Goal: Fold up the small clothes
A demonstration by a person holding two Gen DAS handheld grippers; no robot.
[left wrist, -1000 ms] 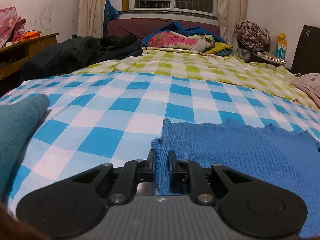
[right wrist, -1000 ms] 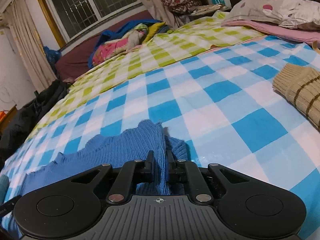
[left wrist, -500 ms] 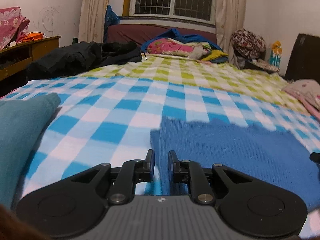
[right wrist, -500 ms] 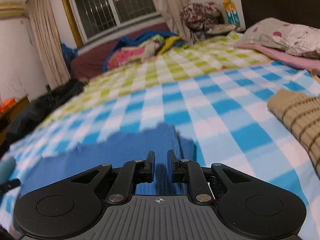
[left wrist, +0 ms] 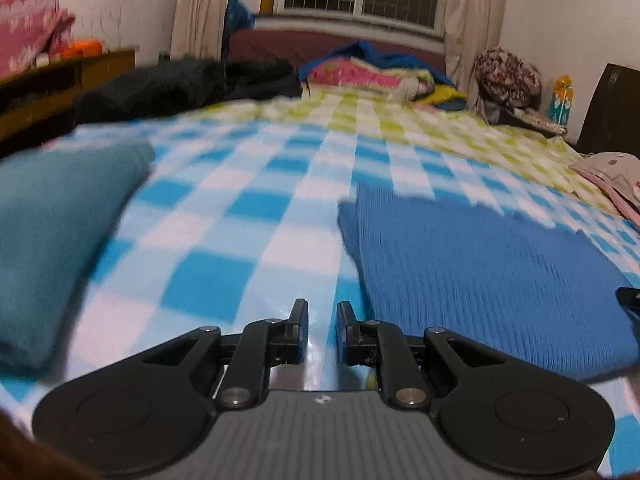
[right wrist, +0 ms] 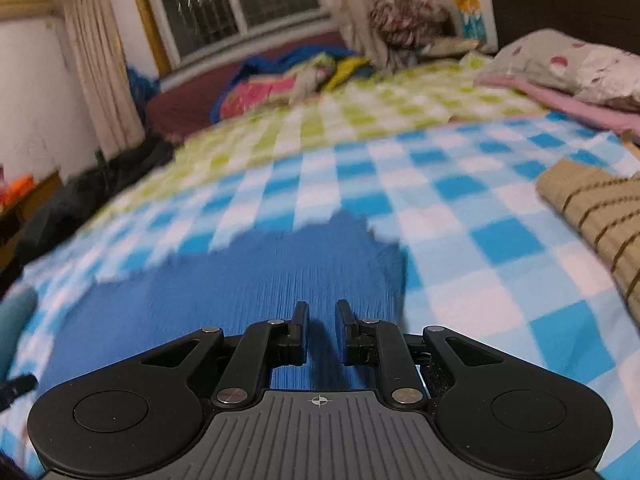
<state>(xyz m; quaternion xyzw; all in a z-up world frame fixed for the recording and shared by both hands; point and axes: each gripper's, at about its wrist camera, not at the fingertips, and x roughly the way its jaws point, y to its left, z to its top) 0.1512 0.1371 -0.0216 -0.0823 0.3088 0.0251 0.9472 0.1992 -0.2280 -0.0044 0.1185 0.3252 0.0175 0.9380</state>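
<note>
Blue knit garment (left wrist: 480, 276) lies flat on the checked sheet (left wrist: 248, 208); both grippers (left wrist: 322, 320) (right wrist: 322, 320) hover nearly pressed together, pinching nothing. Next: regrip an edge and fold.

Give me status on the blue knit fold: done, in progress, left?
Done: the blue knit lies flat on the checked bedsheet, apparently folded over. In hand: nothing; the left hand-held gripper is beside the knit, the right hand-held gripper above it, both with an empty gap. Left: probably further folds; the striped beige knit may be next.
</note>
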